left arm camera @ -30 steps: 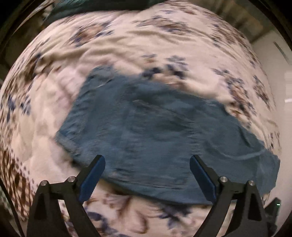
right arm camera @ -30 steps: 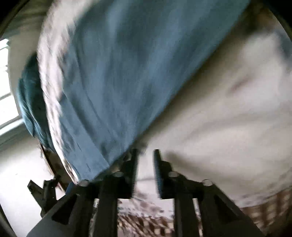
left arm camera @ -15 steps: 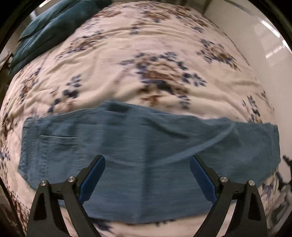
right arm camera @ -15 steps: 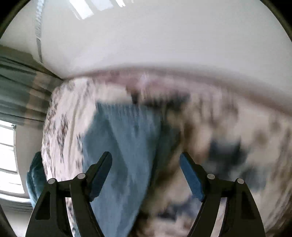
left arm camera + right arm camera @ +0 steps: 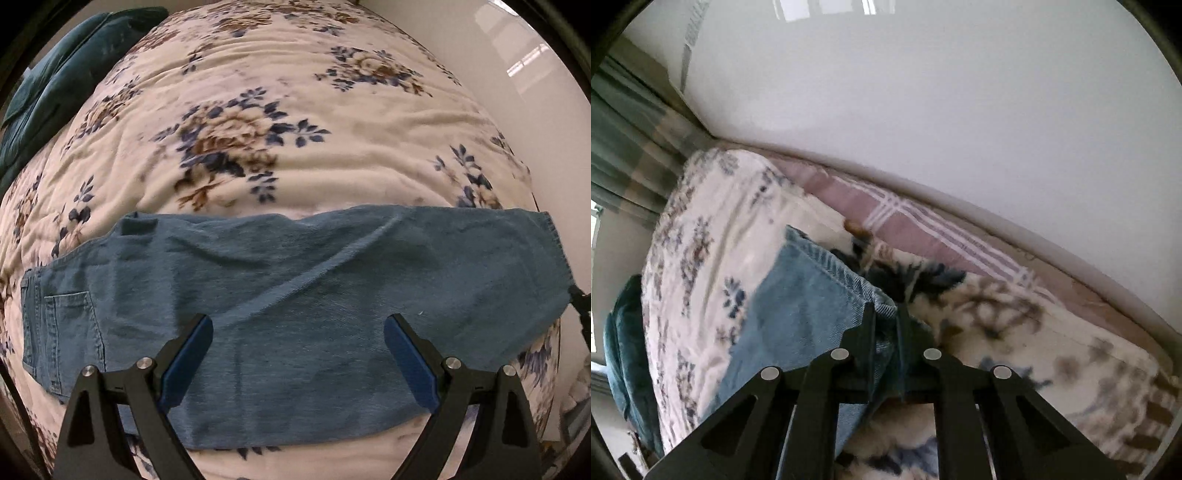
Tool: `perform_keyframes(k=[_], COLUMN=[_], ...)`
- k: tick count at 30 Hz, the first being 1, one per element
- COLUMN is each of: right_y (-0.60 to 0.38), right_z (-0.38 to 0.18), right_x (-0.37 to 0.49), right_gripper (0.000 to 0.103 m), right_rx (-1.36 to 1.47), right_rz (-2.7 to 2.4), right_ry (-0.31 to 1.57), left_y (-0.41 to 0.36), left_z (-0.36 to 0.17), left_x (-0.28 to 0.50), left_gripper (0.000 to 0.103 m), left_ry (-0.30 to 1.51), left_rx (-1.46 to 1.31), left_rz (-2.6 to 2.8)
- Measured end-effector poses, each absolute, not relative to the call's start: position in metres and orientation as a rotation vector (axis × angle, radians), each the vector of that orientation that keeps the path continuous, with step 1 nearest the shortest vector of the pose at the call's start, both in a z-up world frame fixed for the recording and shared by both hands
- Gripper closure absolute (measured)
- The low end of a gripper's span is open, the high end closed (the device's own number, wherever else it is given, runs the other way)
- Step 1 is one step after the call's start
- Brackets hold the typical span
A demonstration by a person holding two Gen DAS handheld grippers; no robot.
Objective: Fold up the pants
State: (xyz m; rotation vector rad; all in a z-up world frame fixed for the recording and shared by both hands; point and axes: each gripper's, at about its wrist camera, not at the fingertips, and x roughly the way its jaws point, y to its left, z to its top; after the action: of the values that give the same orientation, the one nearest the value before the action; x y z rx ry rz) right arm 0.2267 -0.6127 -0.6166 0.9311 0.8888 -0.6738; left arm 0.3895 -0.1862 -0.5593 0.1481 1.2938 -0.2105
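Note:
The blue denim pants (image 5: pixel 295 295) lie stretched across the floral bedspread (image 5: pixel 258 110), waist and back pocket at the left, leg hems at the right. My left gripper (image 5: pixel 297 356) is open and empty, hovering over the near edge of the pants. My right gripper (image 5: pixel 885 325) is shut on the hem corner of the pants (image 5: pixel 812 302) at the bed's end. A bit of the right gripper shows at the far right of the left wrist view (image 5: pixel 581 306).
A dark teal pillow (image 5: pixel 55 85) lies at the back left of the bed. A white wall (image 5: pixel 923 92) runs along the bed's far side, with a plaid mattress sheet (image 5: pixel 923 225) showing below it. Curtains (image 5: pixel 624 140) hang at the left.
The right gripper, open half a second ago, has closed on the hem corner of the pants. The left gripper has drawn back a little and stays open over the flat pants.

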Motion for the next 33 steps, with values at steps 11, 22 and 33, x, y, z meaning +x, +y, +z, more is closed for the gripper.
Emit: perform_keyframes(k=[11, 22, 33], right_y=[-0.636, -0.616, -0.590], right_z=[-0.667, -0.707, -0.655], right_x=[0.188, 0.229, 0.251], right_gripper=[0.050, 0.048, 0.094], right_rx=[1.261, 1.408, 1.172], right_rz=[-0.590, -0.213, -0.393], right_ry=[0.903, 0.749, 0.831], left_y=[-0.178, -0.158, -0.152], left_z=[-0.562, -0.576, -0.582], left_x=[0.391, 0.399, 0.400], left_gripper=[0.008, 0.008, 0.008], left_ry=[1.300, 1.337, 1.358], left_rx=[0.147, 0.072, 0.065], left_rz=[-0.197, -0.170, -0.200])
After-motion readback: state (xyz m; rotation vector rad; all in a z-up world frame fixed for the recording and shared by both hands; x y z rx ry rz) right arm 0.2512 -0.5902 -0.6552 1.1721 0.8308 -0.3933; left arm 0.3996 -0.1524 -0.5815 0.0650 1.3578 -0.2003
